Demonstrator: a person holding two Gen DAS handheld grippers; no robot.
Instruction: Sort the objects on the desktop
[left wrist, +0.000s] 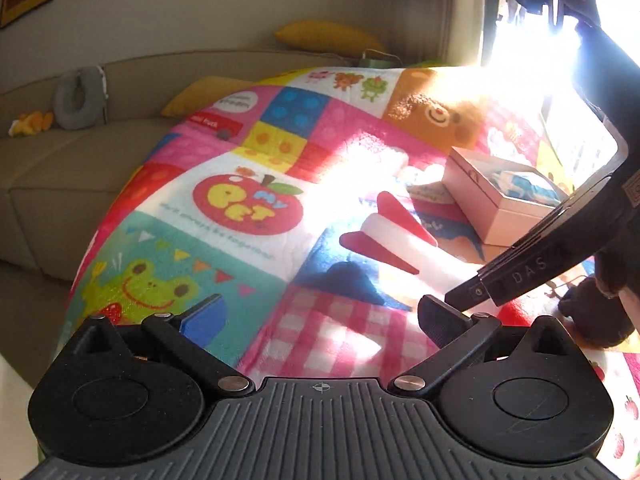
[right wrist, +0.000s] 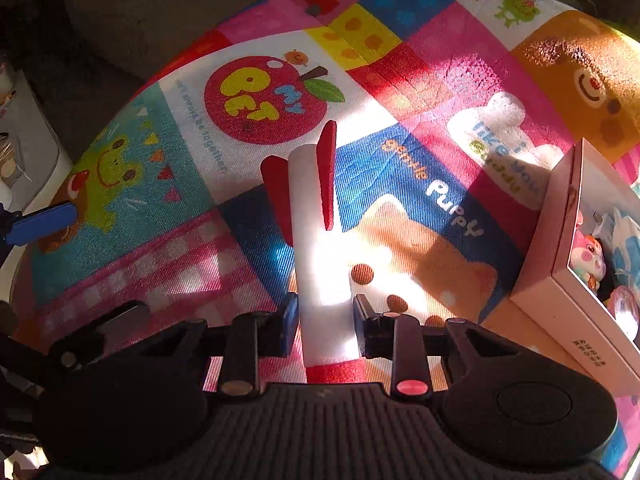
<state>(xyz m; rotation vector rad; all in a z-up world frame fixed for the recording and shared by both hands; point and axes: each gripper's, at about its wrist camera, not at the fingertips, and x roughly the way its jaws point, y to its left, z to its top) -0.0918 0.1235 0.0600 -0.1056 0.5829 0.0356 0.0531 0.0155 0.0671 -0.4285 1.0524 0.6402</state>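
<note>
A foam rocket (right wrist: 320,240), white with red fins and a red nose, lies on the colourful play mat (right wrist: 256,92). My right gripper (right wrist: 326,320) is shut on its white body close to the nose, both pads pressing the sides. In the left wrist view the rocket (left wrist: 392,236) lies at centre right, and the right gripper (left wrist: 468,294) comes down onto it from the right. My left gripper (left wrist: 324,316) hovers open and wide over the pink checked patch, with nothing between its fingers. Its blue pad (right wrist: 44,222) shows at the left edge of the right wrist view.
An open pink box (left wrist: 492,204) holding small toys stands on the mat to the right of the rocket, also seen as the box (right wrist: 560,280). A beige sofa (left wrist: 80,168) with a yellow cushion (left wrist: 328,36) and a grey neck pillow (left wrist: 78,98) lies beyond the mat.
</note>
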